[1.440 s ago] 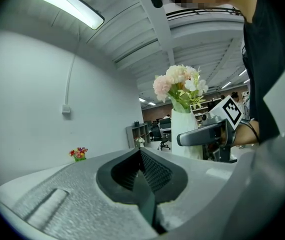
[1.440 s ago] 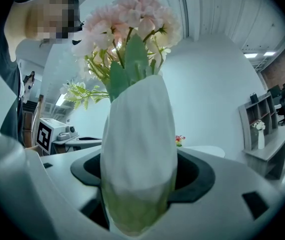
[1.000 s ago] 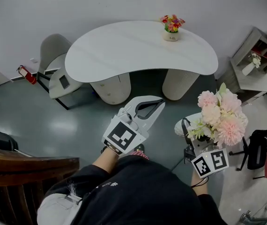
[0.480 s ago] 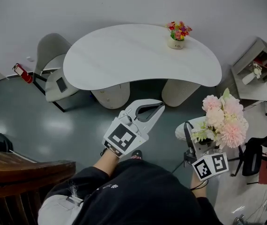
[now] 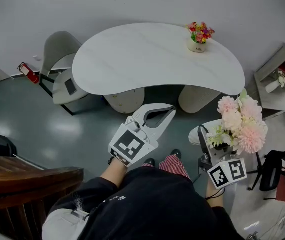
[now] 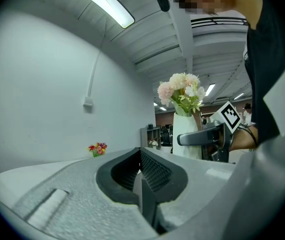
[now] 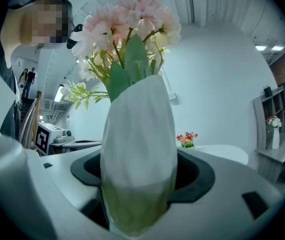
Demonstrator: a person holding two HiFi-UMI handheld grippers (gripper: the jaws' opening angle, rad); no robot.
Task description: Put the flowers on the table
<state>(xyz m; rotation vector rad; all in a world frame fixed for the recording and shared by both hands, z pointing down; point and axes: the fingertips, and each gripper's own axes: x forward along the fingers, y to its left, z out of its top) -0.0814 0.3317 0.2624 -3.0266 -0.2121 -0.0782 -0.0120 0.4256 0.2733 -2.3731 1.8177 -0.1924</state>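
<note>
Pink flowers (image 5: 242,126) stand upright in a white vase (image 7: 137,134), so that nothing tips on the way to the table (image 5: 147,59), which is well apart ahead. I have my right gripper (image 5: 207,145) clamped wide on the vase. My left gripper (image 5: 168,113) has its jaws together and holds nothing.

Your head view swings. The tabletop (image 5: 157,54) now spreads a little wider and reaches further toward 3 o'clock. The small pot of bright flowers (image 5: 199,36) on it slides from 12 o'clock over to 1 o'clock. The shelf unit (image 5: 277,79) drifts out to the picture's edge at 3 o'clock. The vase of pink flowers (image 5: 240,126) edges slightly toward 3 o'clock too. A shoe and a red checked trouser leg (image 5: 175,165) now show on the floor (image 5: 57,129) at 6 o'clock from the tabletop.
</note>
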